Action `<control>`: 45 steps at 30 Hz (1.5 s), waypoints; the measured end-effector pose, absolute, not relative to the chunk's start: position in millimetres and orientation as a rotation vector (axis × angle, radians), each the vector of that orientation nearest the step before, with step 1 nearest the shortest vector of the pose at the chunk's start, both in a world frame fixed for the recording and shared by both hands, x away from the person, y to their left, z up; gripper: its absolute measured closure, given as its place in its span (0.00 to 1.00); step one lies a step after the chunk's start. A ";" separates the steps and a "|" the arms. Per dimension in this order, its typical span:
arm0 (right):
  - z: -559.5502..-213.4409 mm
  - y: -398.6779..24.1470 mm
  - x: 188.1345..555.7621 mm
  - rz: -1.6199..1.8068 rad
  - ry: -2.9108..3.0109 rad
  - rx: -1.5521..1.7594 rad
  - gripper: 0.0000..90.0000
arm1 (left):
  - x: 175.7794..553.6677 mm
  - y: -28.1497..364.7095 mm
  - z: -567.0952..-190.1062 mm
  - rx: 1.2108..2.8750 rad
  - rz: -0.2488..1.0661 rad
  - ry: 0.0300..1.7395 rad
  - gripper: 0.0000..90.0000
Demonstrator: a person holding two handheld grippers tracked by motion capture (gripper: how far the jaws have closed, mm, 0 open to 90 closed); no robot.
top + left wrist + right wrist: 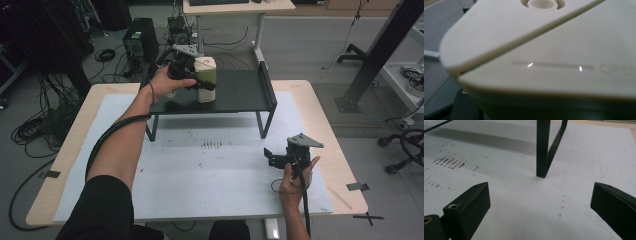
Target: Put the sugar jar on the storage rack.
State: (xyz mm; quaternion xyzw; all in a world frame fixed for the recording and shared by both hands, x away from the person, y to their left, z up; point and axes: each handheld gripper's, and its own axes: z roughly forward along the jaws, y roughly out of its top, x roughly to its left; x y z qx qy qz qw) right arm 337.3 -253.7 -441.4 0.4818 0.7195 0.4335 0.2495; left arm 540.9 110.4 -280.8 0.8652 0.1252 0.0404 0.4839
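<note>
The counter (320, 115) is viewed from above, facing forward and down toward the black shelf (240, 92). The cream container (549, 62) on that shelf is seen pressed close in the left gripper view. The shelf's leg (542, 150), shared with the high view, is seen low and near in the right gripper view.

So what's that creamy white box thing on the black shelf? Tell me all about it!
The cream-white plastic container is tall with rounded corners. It stands upright at the left end of the raised black metal shelf. The left hand-held gripper is clamped on its side. In the left gripper view its smooth, slightly glossy top shows a straight seam and a round, ringed opening. A greenish tint shows on one side in the high view.
</note>
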 end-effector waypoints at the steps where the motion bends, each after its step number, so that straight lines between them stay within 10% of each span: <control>1: -441.4 -253.7 337.4 1.181 1.960 1.313 0.03 | 540.9 110.4 -280.8 2.108 0.098 0.305 0.32; 45: -441.6 -252.4 337.9 1.173 1.973 1.312 0.03 | 540.2 109.3 -281.7 2.107 0.096 0.326 0.31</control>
